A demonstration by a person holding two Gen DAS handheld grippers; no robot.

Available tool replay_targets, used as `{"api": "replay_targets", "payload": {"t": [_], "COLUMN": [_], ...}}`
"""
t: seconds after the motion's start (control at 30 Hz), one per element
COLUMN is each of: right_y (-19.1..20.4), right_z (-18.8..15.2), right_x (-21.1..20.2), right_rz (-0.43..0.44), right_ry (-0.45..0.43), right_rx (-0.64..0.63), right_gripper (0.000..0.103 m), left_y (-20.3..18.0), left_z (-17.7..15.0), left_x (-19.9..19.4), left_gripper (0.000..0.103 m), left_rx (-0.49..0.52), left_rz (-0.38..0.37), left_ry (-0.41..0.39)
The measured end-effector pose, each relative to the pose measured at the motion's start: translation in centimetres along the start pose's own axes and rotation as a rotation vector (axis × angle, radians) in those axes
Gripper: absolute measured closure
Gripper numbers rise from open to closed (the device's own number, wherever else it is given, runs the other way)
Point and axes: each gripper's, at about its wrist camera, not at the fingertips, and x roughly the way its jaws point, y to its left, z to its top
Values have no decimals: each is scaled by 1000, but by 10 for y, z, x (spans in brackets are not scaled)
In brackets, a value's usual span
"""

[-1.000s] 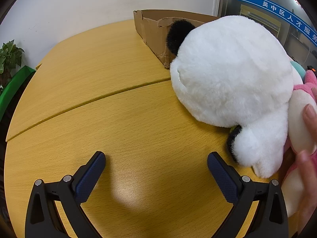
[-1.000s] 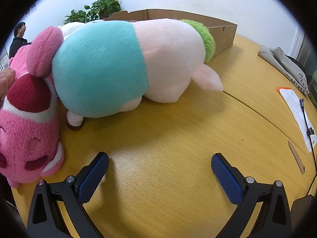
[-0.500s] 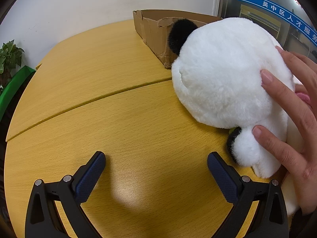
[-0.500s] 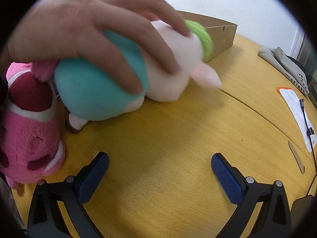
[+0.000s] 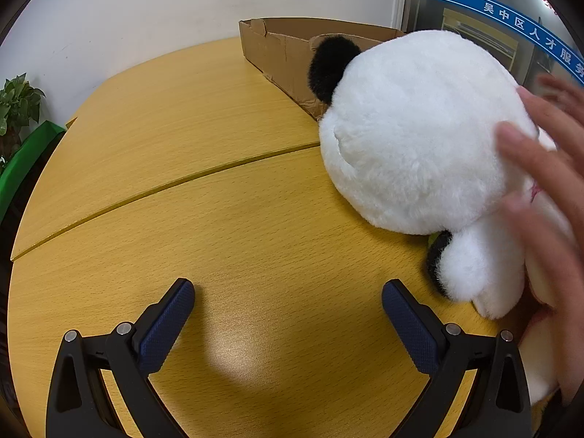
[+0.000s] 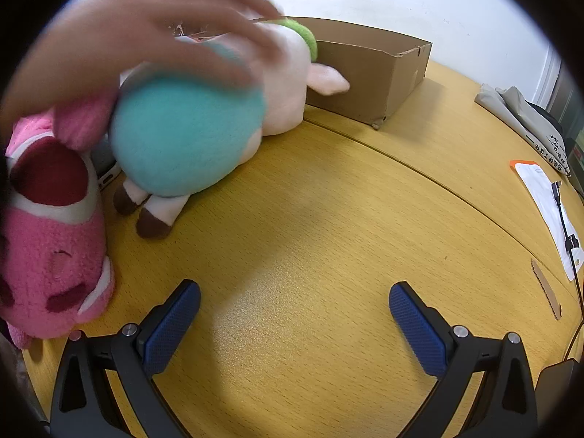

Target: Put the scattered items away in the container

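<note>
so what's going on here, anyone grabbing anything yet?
Not with a tool. Both the left tool and the right tool sit open and empty over the wooden table. A bare hand is on the teal and pink plush, next to the pink plush and the panda plush. All three are on the table; the cardboard box stands behind them.

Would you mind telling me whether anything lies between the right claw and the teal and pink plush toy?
On the table nothing visible does: bare wood runs from the open right claw to the teal and pink plush toy. A blurred hand lies over the toy's top, though, and a pink plush sits beside it.
</note>
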Motion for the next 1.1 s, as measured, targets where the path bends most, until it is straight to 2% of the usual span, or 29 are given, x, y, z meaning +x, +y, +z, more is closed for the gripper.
{"api": "replay_targets", "payload": {"t": [0.63,0.77,0.97,1.1], "right_y": [0,0,9,24], "right_z": [0,1,-5,-12], "right_x": [0,1,-2,-7], "right_rz": [-1,-2,-67,-58], "right_ry": [0,0,0,-2], "right_rx": [1,3,87,70], "right_gripper": [0,0,0,0], "left_y": [-1,-2,-3,-8], "left_z": [-1,-1,-1,-6], "left_x": [-2,-1,-1,-6], "left_gripper": [0,0,0,0], "left_rx": [-4,-44,-61,-78], "left_rz": [2,30,42,57], "left_ry": [0,-1,-1,34]}}
